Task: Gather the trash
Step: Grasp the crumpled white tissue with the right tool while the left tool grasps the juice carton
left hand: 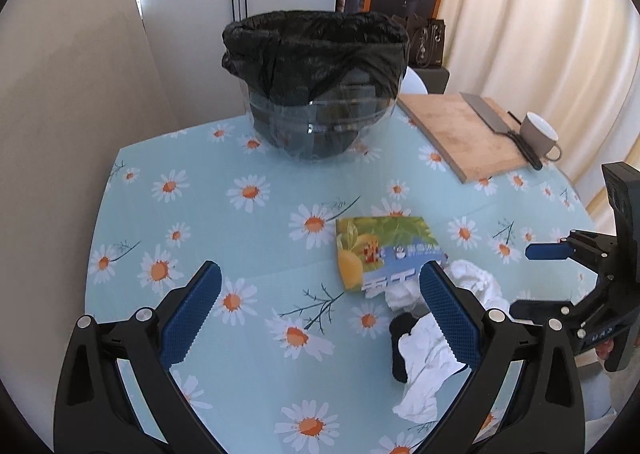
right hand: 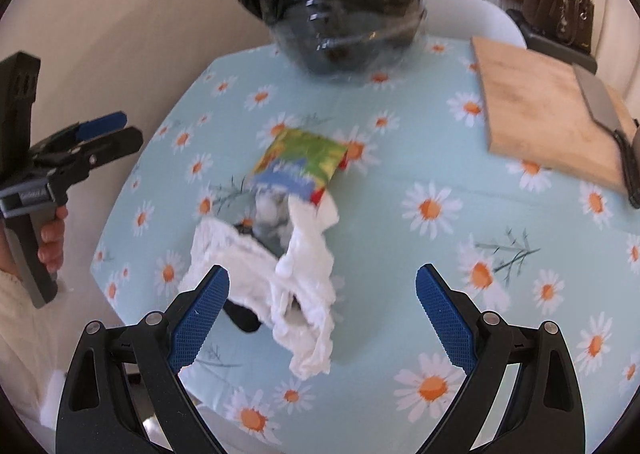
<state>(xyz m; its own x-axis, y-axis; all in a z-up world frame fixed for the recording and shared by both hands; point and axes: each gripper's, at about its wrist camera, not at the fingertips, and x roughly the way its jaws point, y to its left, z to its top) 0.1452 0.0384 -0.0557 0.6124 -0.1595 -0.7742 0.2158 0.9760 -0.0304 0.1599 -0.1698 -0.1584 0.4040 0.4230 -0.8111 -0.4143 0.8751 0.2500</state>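
The surface (left hand: 192,214), under a pale blue daisy-print cloth, spreads beneath both claws. Straight ahead of them at its far edge stands a clear bin lined with a black trash bag (left hand: 316,54). Ahead and to the right of the claws lies a wooden cutting board (left hand: 460,134) with a cleaver (left hand: 490,112) on it, and a grey mug (left hand: 538,136) sits beside the cleaver's handle.

The left claw (left hand: 320,310) is spread wide with nothing between its blue pads. A colourful snack wrapper (left hand: 378,244) lies flat just ahead of its right finger. Crumpled white tissues (left hand: 424,366) rest on the surface at that same finger, partly hidden behind it, with a small black item (left hand: 400,338) among them.

The right claw (right hand: 322,308) is also wide open and empty; the tissues lie just ahead of and beside its left finger, the wrapper a little beyond them.
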